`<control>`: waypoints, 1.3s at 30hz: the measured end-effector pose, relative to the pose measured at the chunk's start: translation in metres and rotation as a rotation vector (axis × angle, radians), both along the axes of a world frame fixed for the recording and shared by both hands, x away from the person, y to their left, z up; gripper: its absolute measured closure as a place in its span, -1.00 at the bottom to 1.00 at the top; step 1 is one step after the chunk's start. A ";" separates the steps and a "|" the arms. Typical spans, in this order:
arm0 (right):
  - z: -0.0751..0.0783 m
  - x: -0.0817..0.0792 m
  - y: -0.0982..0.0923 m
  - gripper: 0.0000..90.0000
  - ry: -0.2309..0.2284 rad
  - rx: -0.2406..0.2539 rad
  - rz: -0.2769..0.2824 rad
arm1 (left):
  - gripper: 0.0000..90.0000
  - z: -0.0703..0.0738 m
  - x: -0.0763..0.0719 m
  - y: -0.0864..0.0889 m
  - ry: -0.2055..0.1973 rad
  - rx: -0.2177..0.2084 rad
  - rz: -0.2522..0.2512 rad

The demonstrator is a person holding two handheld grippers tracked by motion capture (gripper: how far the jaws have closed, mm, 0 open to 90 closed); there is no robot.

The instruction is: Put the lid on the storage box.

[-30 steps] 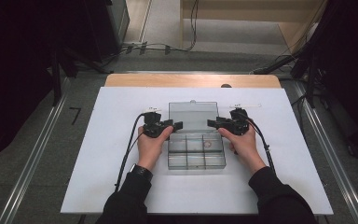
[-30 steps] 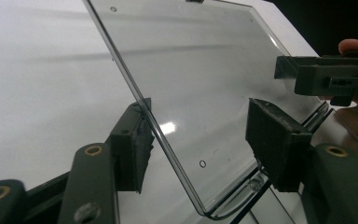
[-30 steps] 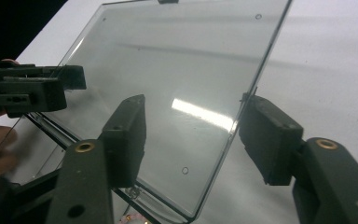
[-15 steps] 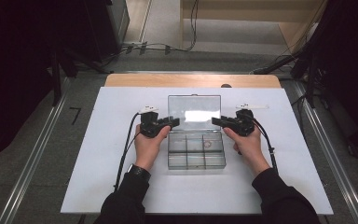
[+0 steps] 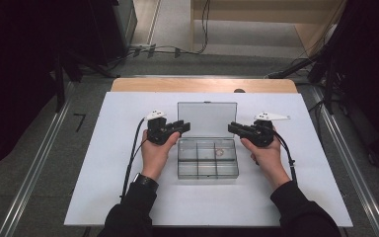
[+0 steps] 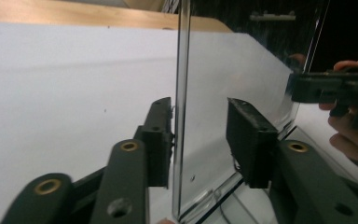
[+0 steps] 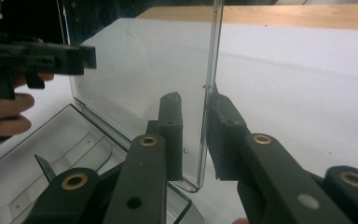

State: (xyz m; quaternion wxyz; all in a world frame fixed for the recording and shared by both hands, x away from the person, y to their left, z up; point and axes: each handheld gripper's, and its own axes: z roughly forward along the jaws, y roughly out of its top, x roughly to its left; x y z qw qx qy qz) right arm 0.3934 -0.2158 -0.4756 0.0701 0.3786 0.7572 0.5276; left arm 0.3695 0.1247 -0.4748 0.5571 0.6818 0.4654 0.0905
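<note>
The clear lid point(image 5: 207, 118) is standing upright from the back of the compartment box point(image 5: 208, 159) on the white table point(image 5: 103, 163). Its left edge is passing between the left gripper point(image 6: 199, 140)'s fingers point(image 6: 160, 140), one pad touching, the other apart. The right gripper point(image 7: 196, 135) has just been closing, its narrow fingers point(image 7: 172, 135) straddling the lid's right edge, one pad touching.

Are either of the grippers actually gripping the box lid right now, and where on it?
Neither pinches it. The left gripper and right gripper straddle the side edges of the upright clear lid, with gaps showing.
</note>
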 end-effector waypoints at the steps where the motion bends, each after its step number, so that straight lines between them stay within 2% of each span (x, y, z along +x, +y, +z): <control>1: 0.000 0.000 0.000 0.66 -0.011 0.000 0.004 | 0.27 0.002 0.000 -0.001 -0.007 -0.001 0.000; 3: -0.001 -0.001 -0.001 0.67 -0.024 -0.001 0.010 | 0.26 0.005 0.000 -0.002 -0.019 -0.006 0.003; 5: -0.001 -0.002 -0.001 0.67 -0.033 -0.003 0.008 | 0.34 0.007 -0.001 -0.003 -0.031 0.022 0.012; 11: 0.002 -0.003 -0.001 0.63 -0.029 -0.019 0.011 | 0.36 0.006 -0.003 -0.001 -0.046 0.018 -0.004; 15: 0.011 -0.002 0.001 0.30 -0.025 -0.023 0.007 | 0.37 0.006 -0.005 0.000 -0.054 0.017 -0.008; 19: 0.024 0.000 0.002 0.19 -0.051 -0.026 -0.005 | 0.37 0.006 -0.008 0.001 -0.062 0.008 -0.014; 25: 0.039 0.001 0.009 0.23 -0.080 -0.030 0.005 | 0.36 0.005 -0.011 0.002 -0.076 0.003 -0.029; 27: 0.041 -0.001 0.011 0.31 -0.086 -0.026 0.010 | 0.34 0.006 -0.012 0.002 -0.077 0.003 -0.036; 29: 0.043 -0.004 0.013 0.39 -0.091 -0.045 -0.011 | 0.32 0.006 -0.013 0.001 -0.082 0.012 -0.036; 33: 0.042 -0.007 0.012 0.42 -0.096 -0.039 -0.006 | 0.18 0.005 -0.017 0.002 -0.079 0.015 -0.046; 39: 0.043 -0.015 0.008 0.42 -0.111 -0.031 0.016 | 0.08 0.001 -0.031 0.005 -0.094 0.069 -0.046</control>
